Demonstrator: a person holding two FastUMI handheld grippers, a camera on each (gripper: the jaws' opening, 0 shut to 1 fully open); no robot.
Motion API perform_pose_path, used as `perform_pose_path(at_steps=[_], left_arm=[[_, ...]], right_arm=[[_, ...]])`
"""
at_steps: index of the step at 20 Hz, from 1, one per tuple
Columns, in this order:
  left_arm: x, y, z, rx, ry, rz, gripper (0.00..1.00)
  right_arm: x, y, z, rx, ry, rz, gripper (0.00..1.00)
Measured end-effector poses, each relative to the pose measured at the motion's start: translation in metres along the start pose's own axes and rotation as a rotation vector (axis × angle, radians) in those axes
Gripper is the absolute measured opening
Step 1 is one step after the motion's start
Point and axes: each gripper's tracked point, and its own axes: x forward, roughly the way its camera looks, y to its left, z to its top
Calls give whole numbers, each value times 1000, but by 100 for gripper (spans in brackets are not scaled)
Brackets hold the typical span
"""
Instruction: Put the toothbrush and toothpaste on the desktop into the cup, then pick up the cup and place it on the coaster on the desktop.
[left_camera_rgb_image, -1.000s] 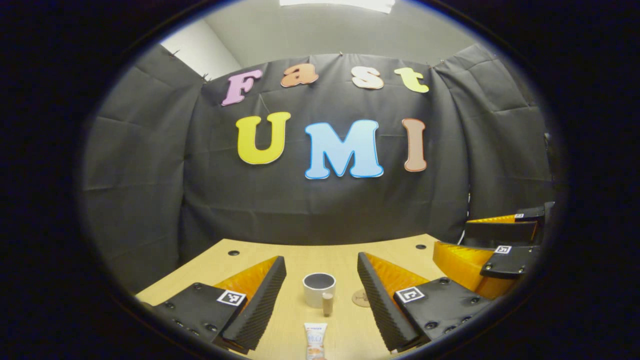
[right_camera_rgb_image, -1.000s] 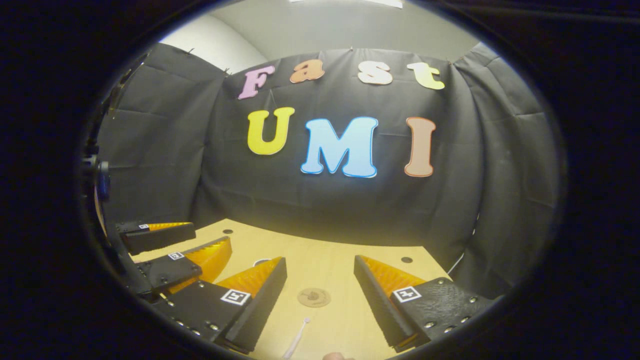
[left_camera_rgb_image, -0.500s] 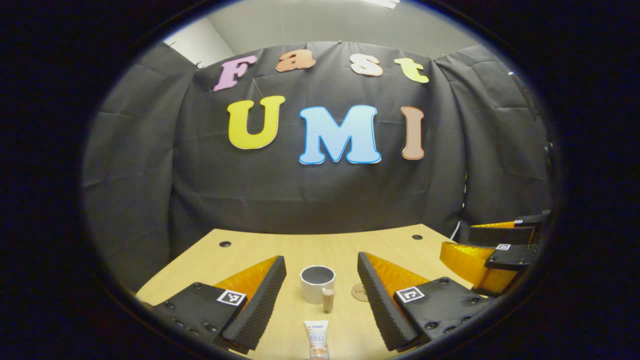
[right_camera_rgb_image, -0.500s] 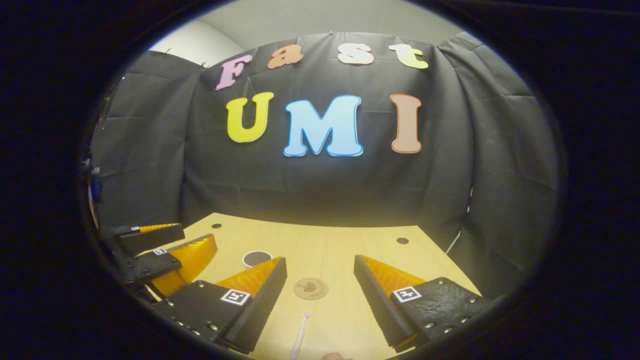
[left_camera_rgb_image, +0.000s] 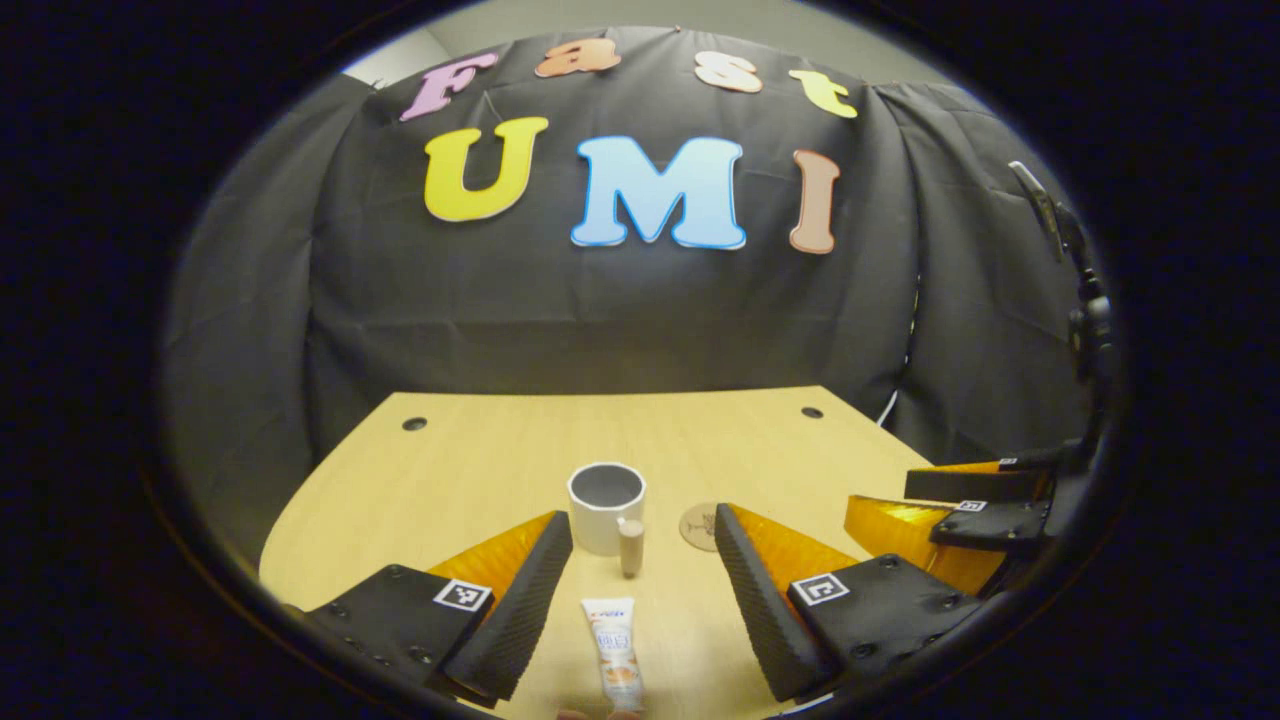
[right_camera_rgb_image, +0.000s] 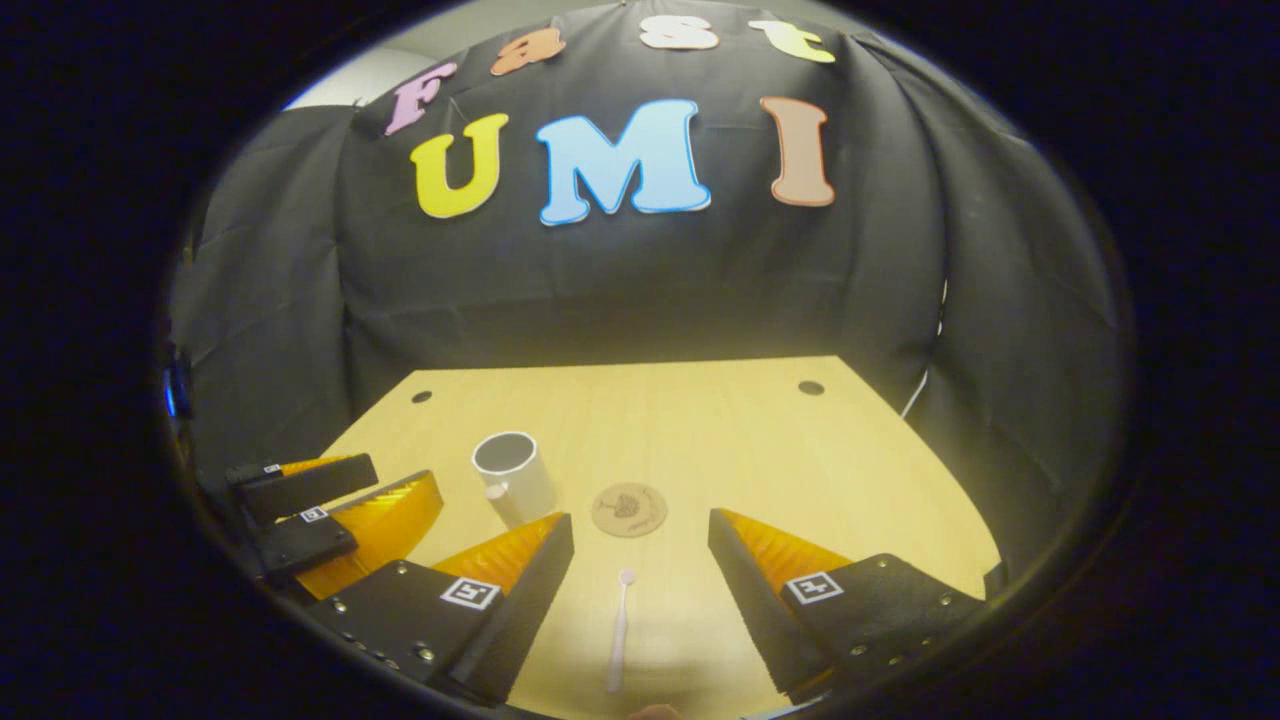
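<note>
Both claws, left (left_camera_rgb_image: 640, 590) and right (right_camera_rgb_image: 640, 590), gaping wide and empty, toothpaste (left_camera_rgb_image: 614, 650) and toothbrush (right_camera_rgb_image: 619, 630) near desk (right_camera_rgb_image: 760, 440) front edge, cup (left_camera_rgb_image: 606, 505) empty, off coaster (right_camera_rgb_image: 629, 509), nothing done yet.

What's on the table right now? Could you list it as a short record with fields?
table: wooden desktop
cup: white cup, upright, empty
toothpaste: tube lying flat, cap toward the cup, in line with the left tongs
toothbrush: lying flat, between the fingers of the right tongs
coaster: round coaster, bare, beside the cup
tongs: both open, holding nothing
</note>
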Motion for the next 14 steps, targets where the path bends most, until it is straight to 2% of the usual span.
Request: perform_pose_path(at_steps=[9,14], left_arm=[[26,15,-83,-43,285,5,93],[36,20,-105,-95,392,11,94]], right_arm=[[24,5,-49,40,221,16,89],[30,7,-70,33,312,24,89]])
